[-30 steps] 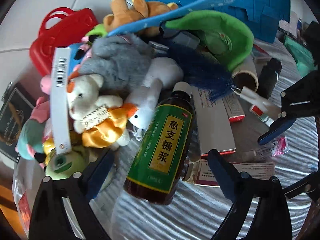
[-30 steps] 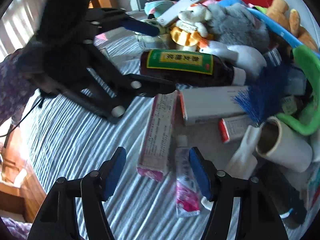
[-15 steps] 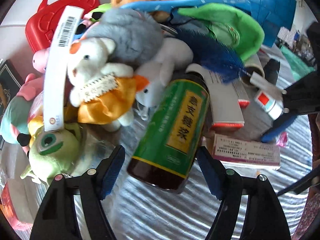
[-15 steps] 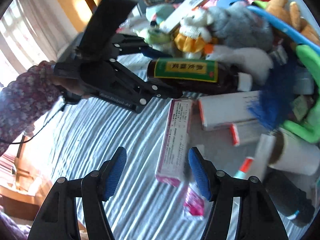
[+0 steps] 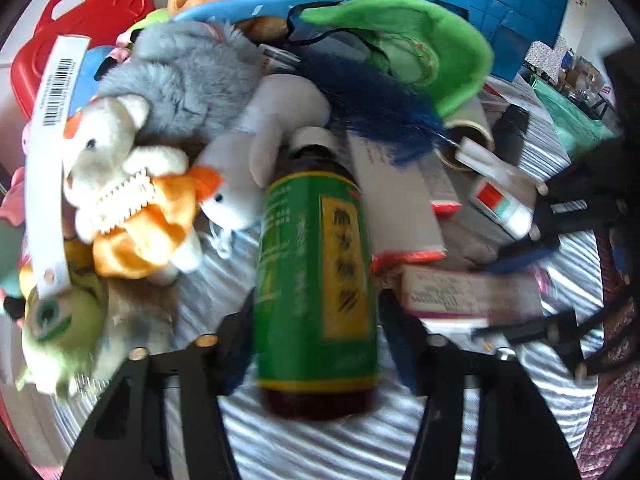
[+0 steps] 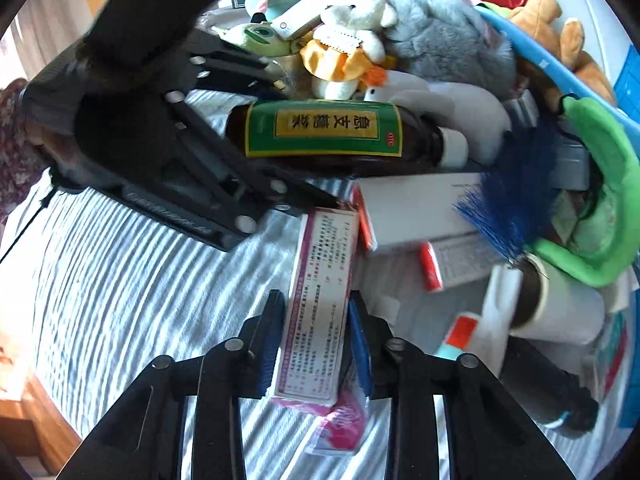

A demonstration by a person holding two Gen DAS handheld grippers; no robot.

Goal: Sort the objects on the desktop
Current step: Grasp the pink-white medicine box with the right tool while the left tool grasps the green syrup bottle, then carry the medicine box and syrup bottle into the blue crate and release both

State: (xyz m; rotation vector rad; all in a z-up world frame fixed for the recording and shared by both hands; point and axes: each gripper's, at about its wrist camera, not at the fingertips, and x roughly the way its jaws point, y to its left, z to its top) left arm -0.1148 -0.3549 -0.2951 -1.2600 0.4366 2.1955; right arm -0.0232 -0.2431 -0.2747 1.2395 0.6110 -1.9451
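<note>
A brown syrup bottle (image 5: 316, 272) with a green and yellow label lies on the striped cloth, its white cap toward the toy pile. My left gripper (image 5: 318, 328) straddles its lower half with the jaws closing, and both pads touch the bottle's sides. The right wrist view shows the same bottle (image 6: 324, 132) with its base inside the left gripper's black frame. My right gripper (image 6: 316, 340) is shut on a long pink-and-white medicine box (image 6: 320, 300), which sticks out forward between the fingers. From the left wrist view that box (image 5: 468, 294) is blurred at the right.
Behind the bottle is a pile of plush toys: a white bear (image 5: 116, 168), a grey one (image 5: 188, 80), a green one (image 5: 420, 48). White boxes (image 6: 420, 208), a blue feather brush (image 6: 508, 204), a paper roll (image 6: 560, 304), a black cylinder (image 6: 548, 392) and a pink tube (image 6: 340, 424) crowd the right. Striped cloth (image 6: 120, 280) lies to the left.
The left gripper came down over the bottle and its jaws narrowed onto it. The right gripper's jaws went from wide apart to shut on the medicine box.
</note>
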